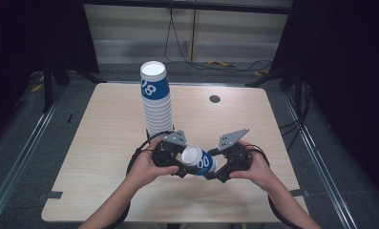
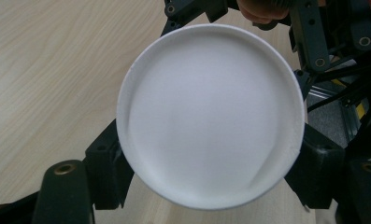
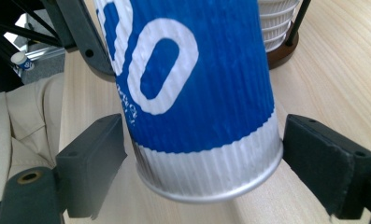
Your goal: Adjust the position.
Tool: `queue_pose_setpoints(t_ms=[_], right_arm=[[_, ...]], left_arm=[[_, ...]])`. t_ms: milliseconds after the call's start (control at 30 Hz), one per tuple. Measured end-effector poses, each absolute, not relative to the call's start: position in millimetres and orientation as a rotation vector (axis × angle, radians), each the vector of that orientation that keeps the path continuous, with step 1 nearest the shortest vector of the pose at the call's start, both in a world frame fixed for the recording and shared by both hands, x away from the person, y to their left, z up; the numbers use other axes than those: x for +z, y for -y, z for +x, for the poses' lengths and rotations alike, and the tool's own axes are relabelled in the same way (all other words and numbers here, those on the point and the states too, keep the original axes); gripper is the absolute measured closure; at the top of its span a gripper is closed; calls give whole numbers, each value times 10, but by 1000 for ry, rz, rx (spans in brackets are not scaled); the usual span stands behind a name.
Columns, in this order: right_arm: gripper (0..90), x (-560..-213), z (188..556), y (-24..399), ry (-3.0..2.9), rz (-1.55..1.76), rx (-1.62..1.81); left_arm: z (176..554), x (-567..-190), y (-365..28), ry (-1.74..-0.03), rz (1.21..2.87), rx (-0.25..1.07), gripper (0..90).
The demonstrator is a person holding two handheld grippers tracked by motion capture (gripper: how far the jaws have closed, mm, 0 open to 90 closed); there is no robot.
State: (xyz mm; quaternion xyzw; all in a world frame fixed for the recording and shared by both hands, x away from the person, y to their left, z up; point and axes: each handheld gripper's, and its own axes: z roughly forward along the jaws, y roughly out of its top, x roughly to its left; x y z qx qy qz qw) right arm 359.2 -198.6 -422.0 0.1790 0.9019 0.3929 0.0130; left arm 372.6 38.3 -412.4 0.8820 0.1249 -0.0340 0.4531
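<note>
Pale wood-grain table (image 1: 101, 143) stands on a grey floor with dark curtains to either side and cables trailing along the far wall. Toward the table's far edge rises a tall stack of cups (image 1: 156, 102), white and ribbed, the top one banded in blue with large white figures that read as "08" from the high view. Nearer the person than that stack, and a little to its right, a single paper cup (image 1: 199, 161) is held lying on its side above the table between the two grippers, its open mouth turned toward the left gripper (image 1: 180, 168) and its base toward the right gripper (image 1: 215, 174). Its blue band carries big white rounded characters; the right gripper view shows one clearly as a "0" or "O", with a line of small white print beside it too fine to read, and a white ribbed strip below the band down to the base. That view also shows both of its jaws standing slightly clear of the cup's base end, with a gap on each side, so the right gripper is parted. The left gripper view looks straight into the cup's plain white inside, with its own jaws pressed against the rim on either side, gripping it. Behind the cup there, the right gripper's black linkage shows.
</note>
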Motion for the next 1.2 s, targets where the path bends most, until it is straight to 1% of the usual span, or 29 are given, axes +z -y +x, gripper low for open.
queue_pose_setpoints(t_ms=[267, 667, 867, 1200], right_arm=[[138, -4268, 3585, 1969, -2813, 562, 1230], [184, -4182, 3587, 1956, -2856, 500, 1138], [194, -4158, 3597, 1978, -2869, 485, 1098], [198, -4116, 3610, 1981, -2905, 462, 940]], left_arm=[[3726, -4136, -381, -305, 2170, -92, 272], [3735, -4151, -393, -306, 2154, -109, 262], [3730, -4147, -385, -299, 2182, -91, 198], [3715, -4131, -364, -270, 2274, -48, 179]])
